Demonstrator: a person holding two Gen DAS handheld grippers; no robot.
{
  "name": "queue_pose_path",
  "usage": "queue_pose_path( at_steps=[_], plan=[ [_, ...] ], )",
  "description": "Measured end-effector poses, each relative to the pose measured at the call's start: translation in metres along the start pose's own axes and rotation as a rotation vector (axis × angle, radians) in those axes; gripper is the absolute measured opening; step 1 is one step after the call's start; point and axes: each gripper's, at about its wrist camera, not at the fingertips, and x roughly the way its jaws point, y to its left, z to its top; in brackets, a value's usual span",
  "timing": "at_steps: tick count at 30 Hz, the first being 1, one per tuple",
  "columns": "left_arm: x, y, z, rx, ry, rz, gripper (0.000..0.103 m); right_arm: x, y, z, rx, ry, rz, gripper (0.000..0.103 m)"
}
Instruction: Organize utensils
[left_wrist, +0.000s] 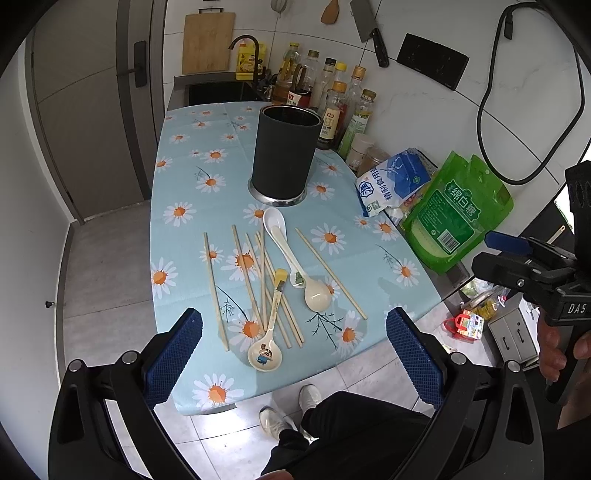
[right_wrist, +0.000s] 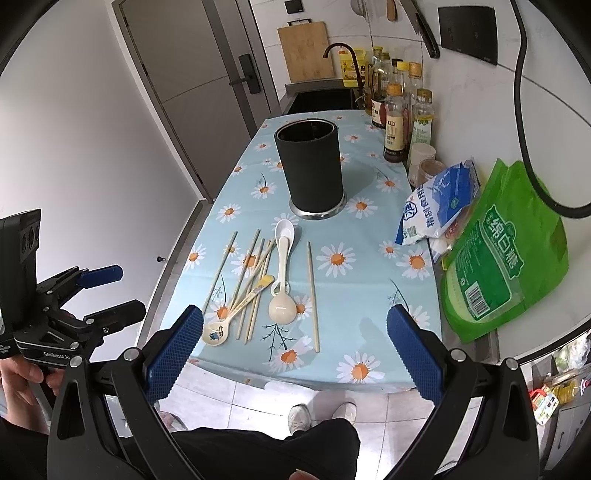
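Utensils are lying loose on the daisy-print blue tablecloth (left_wrist: 192, 177), and nothing is sitting in the tall black cylindrical holder (left_wrist: 283, 153) yet as far as we can see, so we are judging this to be the very start of the sorting. We are holding the left gripper (left_wrist: 294, 354) above the near table edge with its jaws spread wide and empty; the right gripper (right_wrist: 294, 354) is hovering likewise, jaws released, gripping nothing.

Between us and the holder, a scatter of pale bamboo chopsticks (left_wrist: 255, 288) is fanning out, several crossing one another, with one lone chopstick (left_wrist: 330, 273) lying apart to the right. A cartoon-printed ceramic spoon (left_wrist: 267, 343) is resting across the chopstick pile, bowl nearest us. Two more are lying end to end: a white ceramic spoon (left_wrist: 277, 229) with its bowl just beside the holder's steel base, and a cream ceramic spoon (left_wrist: 314, 291) with its bowl toward us.

Next, we are thinking, one gripper should be descending on a single piece. The cartoon spoon looks the sensible first pick, since it is lying on top. Its glazed handle may be slipping between the pads, so we are wanting a square, centred pinch before lifting toward the holder's open mouth.
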Motion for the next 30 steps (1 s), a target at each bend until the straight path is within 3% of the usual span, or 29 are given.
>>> queue_pose_path(
  at_steps=[19, 30],
  plan=[
    [-0.004, 0.012, 0.007, 0.02, 0.003, -0.014, 0.096, 0.003, 0.008, 0.003, 0.011, 0.002, -0.003, 0.099],
    [0.005, 0.013, 0.011, 0.023, 0.021, -0.015, 0.096, 0.012, 0.005, 0.006, 0.023, 0.051, 0.0, 0.099]
  ],
)
